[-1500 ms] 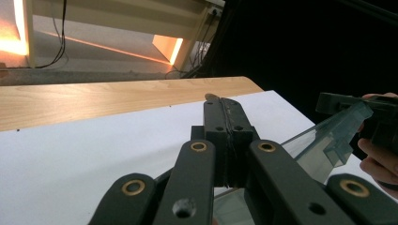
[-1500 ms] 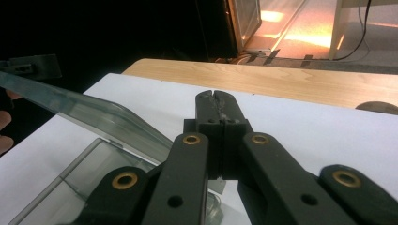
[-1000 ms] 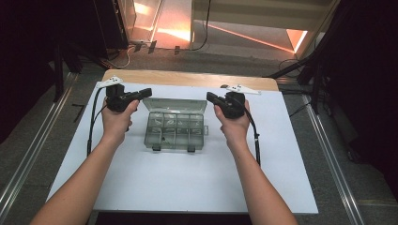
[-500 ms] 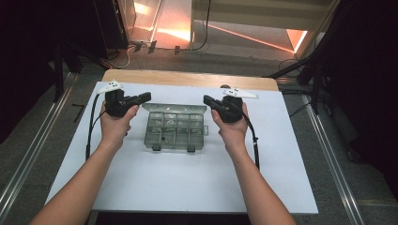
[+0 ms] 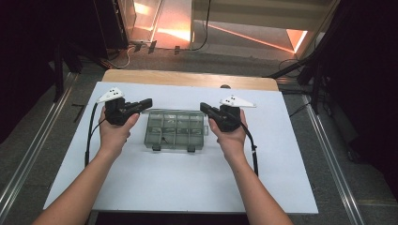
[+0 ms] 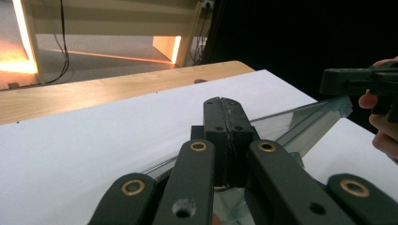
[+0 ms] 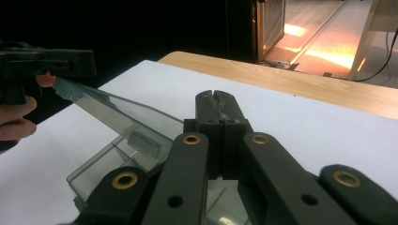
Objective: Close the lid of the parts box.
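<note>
Both the left gripper and the right gripper are closed, holding nothing. They flank the clear compartment box, whose lid stands raised, on the tabletop.

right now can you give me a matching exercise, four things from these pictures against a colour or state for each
Things:
1. left gripper
2. compartment box
3. table sheet
4. table edge

Descriptions:
a. bare wood, at the far side
b. clear grey plastic, lid raised
c. black, jaws shut
d. plain white

Pairs: 1-c, 2-b, 3-d, 4-a
</note>
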Demonstrator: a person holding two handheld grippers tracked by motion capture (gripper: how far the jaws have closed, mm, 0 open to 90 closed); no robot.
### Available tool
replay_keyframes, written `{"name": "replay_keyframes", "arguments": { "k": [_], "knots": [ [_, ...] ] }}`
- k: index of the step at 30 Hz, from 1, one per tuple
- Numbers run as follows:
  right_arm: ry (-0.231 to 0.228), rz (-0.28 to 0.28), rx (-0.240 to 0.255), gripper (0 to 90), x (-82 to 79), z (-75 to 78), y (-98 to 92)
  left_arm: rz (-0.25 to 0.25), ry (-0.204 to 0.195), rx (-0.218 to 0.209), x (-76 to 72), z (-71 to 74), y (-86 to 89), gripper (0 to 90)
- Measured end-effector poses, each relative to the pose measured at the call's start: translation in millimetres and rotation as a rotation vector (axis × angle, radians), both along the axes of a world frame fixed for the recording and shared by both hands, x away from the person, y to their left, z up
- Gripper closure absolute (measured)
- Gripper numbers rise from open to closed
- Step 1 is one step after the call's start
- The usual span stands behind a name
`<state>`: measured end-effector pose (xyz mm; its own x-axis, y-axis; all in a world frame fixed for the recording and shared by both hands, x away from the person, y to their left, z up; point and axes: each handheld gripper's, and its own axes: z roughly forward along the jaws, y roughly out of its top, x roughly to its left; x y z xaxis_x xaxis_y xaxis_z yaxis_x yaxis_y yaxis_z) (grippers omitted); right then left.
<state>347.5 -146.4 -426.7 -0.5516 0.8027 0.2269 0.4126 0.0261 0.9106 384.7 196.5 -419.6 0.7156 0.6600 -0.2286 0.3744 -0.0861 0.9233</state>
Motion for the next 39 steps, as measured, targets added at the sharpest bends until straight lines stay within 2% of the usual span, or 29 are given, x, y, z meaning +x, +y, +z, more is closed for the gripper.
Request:
{"name": "replay_keyframes", "arguments": {
  "k": [9, 20, 25, 33, 39],
  "knots": [
    [-0.020, 0.007, -0.023, 90.0, -11.6, -2.6, 3.4, -0.011, -0.018, 0.005, -14.6, -4.4, 1.3, 89.9],
    [-0.016, 0.005, -0.038, 90.0, -22.4, -16.9, 2.0, -0.022, -0.029, 0.029, -27.9, -17.3, 2.4, 89.7],
    [-0.023, 0.007, -0.039, 90.0, -28.2, -22.5, 1.2, -0.025, -0.053, 0.039, -34.1, -23.0, 0.9, 89.8],
    [-0.033, 0.016, -0.046, 90.0, -36.4, -30.6, 2.7, -0.023, -0.055, 0.037, -41.2, -32.1, 0.6, 89.9],
    [-0.034, 0.018, -0.036, 90.0, -42.3, -36.1, 2.4, -0.018, -0.066, 0.052, -47.5, -37.7, 0.9, 89.9]
  ]
}}
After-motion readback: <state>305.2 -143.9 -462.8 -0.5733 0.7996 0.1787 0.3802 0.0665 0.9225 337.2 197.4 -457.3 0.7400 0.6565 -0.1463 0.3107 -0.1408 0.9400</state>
